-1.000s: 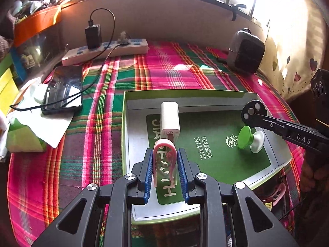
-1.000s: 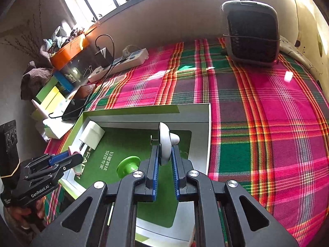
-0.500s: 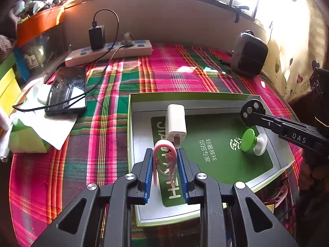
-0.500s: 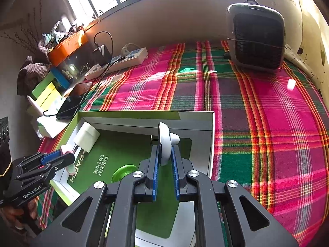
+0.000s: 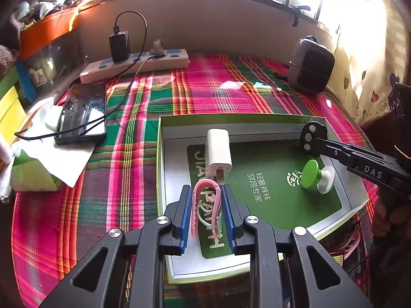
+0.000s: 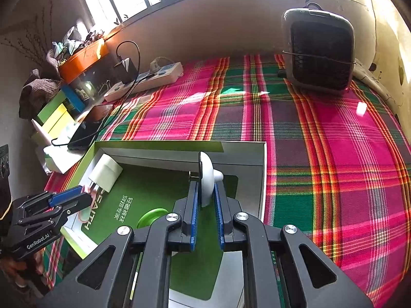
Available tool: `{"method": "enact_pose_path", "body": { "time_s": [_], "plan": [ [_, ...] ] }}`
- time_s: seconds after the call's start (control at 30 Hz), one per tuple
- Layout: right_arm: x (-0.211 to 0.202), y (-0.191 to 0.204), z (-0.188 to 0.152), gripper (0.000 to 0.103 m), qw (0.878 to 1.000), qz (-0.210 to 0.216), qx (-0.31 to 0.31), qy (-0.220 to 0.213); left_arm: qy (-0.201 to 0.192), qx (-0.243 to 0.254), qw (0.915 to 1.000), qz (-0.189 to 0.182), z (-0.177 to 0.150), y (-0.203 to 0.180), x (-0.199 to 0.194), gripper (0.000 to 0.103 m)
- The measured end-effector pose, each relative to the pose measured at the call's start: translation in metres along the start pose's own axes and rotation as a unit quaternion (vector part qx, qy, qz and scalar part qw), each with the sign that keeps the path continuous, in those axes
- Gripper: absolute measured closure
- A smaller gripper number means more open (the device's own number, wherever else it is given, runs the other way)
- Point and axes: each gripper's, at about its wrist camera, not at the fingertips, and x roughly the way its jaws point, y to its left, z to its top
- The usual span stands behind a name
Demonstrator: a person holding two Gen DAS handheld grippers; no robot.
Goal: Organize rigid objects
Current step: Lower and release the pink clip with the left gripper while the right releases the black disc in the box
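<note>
You work over a bed-like surface covered in a pink, green and orange plaid cloth [image 6: 321, 154], under a bright window. A shallow green-rimmed cardboard box [image 5: 160, 169] lies open near you. Your left gripper [image 5: 207, 206] pinches a looped pink plastic clip [image 5: 205, 200] over the box's near side, beside a smooth white charger block [image 5: 218, 151]. Your right gripper [image 6: 205, 200] is pressed onto a white-and-green suction knob [image 6: 206, 177] inside the box. Bare cloth stretches right, toward a dark grilled heater [image 6: 319, 48].
</note>
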Motion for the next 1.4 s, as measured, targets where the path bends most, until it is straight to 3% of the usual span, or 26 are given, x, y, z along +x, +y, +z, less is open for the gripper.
{"method": "enact_pose_path", "body": {
  "time_s": [0.6,0.9,1.07,1.4],
  "plan": [
    [-0.001,0.001,0.001,0.089,1.0,0.002,-0.004,-0.004,0.0,-0.004,1.0,-0.008,0.0,0.0,0.0,0.075],
    [-0.001,0.002,0.0,0.081,1.0,0.0,-0.004,-0.006,-0.002,-0.009,0.9999,-0.01,0.0,0.001,-0.003,0.072],
    [-0.004,0.004,0.001,0.068,1.0,-0.004,-0.007,-0.013,-0.005,-0.01,0.9998,-0.013,0.0,0.0,-0.005,0.069],
    [-0.015,0.009,0.0,0.067,1.0,-0.007,-0.009,-0.026,-0.015,-0.014,0.9995,-0.022,-0.003,0.0,-0.017,0.068]
  ]
}}
